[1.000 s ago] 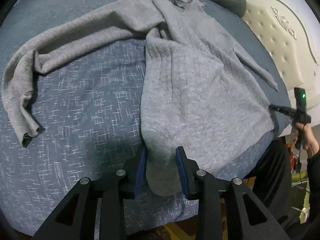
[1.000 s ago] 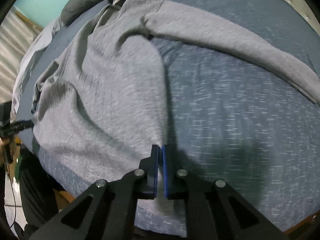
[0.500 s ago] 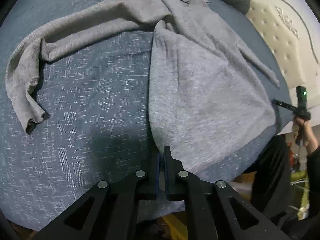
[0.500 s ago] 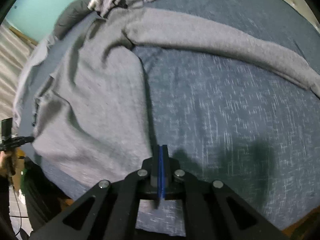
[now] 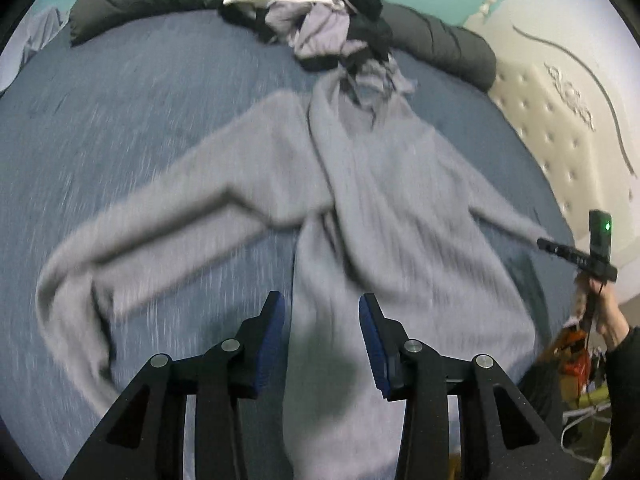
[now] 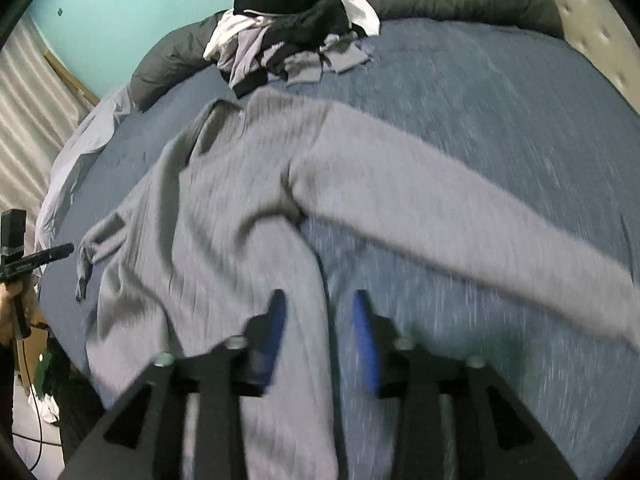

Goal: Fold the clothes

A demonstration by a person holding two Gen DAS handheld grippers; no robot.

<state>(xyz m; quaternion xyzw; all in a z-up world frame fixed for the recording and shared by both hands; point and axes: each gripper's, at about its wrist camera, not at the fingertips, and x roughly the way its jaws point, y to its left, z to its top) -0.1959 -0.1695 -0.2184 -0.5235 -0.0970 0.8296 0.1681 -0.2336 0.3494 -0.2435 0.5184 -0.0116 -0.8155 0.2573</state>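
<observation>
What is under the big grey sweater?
The grey sweater lies spread on a blue bed cover, which shows all around it. Whatever is directly beneath the sweater's body is covered, so I cannot see it.

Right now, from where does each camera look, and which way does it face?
Left wrist: on the left gripper, jaws opening, facing down over the grey sweater toward the headboard; the other hand shows at right.
Right wrist: on the right gripper, jaws opening, facing the same sweater; a hand at left.
Both share the sweater, clothes pile and blue bed.
</observation>
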